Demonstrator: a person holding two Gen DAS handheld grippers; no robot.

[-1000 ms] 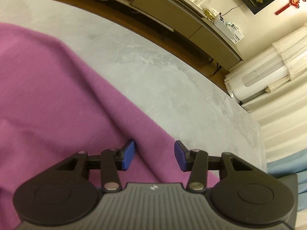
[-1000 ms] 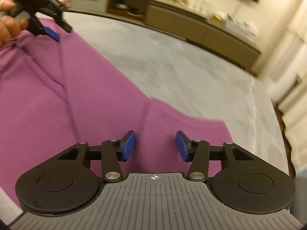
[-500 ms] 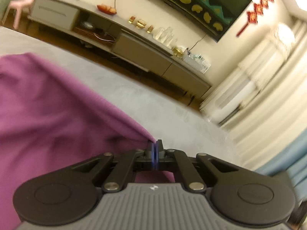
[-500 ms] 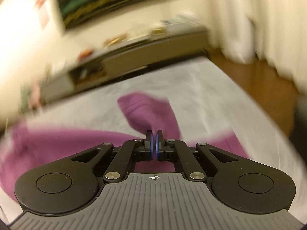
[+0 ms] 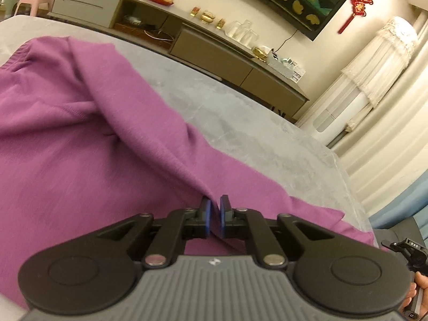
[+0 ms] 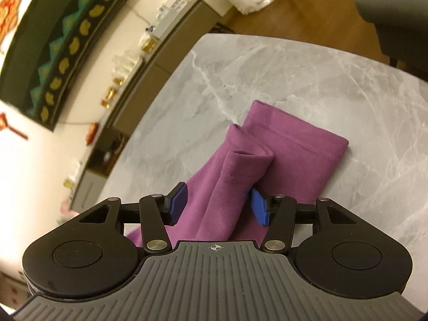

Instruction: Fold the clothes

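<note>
Left wrist view: we are pinching a ridge of the purple garment (image 5: 80, 160) with the left gripper (image 5: 214, 215), fingers nearly together on cloth. Right gripper (image 6: 218, 204) fingers are standing apart around the sleeve (image 6: 267, 155) near the desk (image 6: 294, 67) corner. Next we likely need to carry the fold across.

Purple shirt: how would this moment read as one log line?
purple shirt on grey table | left gripper pinching shirt fold | right gripper open over sleeve
</note>
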